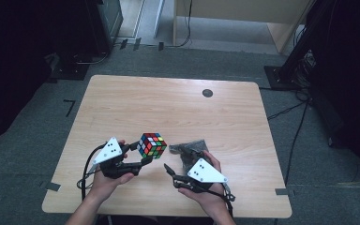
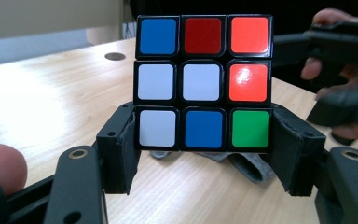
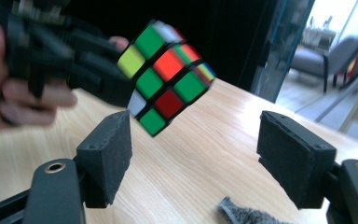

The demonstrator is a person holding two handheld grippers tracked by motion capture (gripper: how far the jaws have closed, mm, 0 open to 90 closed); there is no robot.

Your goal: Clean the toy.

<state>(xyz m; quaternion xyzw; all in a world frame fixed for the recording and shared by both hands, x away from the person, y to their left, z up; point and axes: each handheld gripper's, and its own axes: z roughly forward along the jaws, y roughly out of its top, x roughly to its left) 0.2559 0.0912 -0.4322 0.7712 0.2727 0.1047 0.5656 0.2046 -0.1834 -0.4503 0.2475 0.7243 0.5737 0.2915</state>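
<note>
A scrambled colour cube [image 1: 152, 145] hangs a little above the wooden table [image 1: 168, 103], near its front edge. My left gripper [image 1: 141, 153] is shut on it, and in the left gripper view the pads [image 2: 121, 149] press the bottom row of the cube [image 2: 203, 84] from both sides. My right gripper [image 1: 174, 159] stands open just to the right of the cube, jaws pointing at it. In the right gripper view the cube [image 3: 165, 77] floats tilted beyond the spread jaws of the right gripper [image 3: 196, 154], with nothing between them.
A crumpled grey cloth [image 1: 192, 147] lies on the table under the right hand; its edge shows in the right gripper view [image 3: 247, 215]. A small black round hole [image 1: 207, 93] sits near the table's far edge. Cables and dark stands surround the table.
</note>
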